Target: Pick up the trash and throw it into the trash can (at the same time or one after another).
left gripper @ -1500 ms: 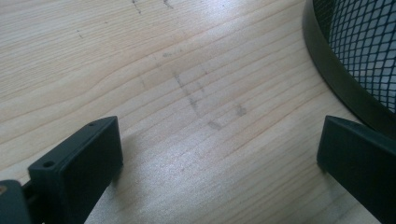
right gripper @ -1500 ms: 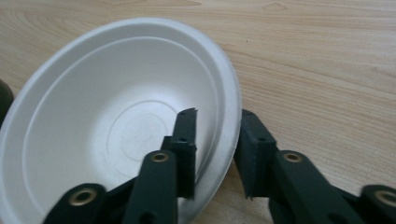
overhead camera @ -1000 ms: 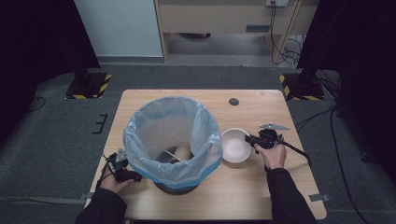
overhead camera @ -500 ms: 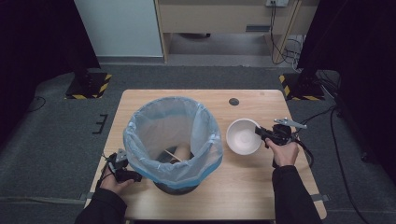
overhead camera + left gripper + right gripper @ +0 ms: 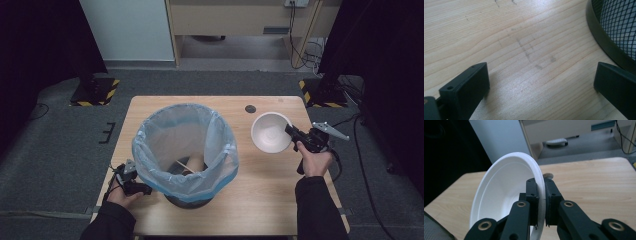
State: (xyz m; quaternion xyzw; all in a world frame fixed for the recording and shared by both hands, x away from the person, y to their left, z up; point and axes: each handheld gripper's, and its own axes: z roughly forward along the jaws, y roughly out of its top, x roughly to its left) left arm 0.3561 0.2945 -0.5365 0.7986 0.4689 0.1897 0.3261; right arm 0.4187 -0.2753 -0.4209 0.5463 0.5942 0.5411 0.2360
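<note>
Right gripper (image 5: 541, 202): your jaws pinch the white bowl (image 5: 270, 132) by its rim, right of the bin (image 5: 186, 150).
Left gripper (image 5: 131, 176): gapes empty, seemingly touching the bin's base.

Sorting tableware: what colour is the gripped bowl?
Plain white bowl, clearest in the right gripper view.

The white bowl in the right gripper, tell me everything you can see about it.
The white bowl is round, plain and empty, with a smooth matte look like foam or paper and a stepped rim. The right gripper pinches its rim, one jaw inside and one outside. It is held tilted, nearly on edge in the right gripper view, above the table's right side, apart from the lined bin.
</note>
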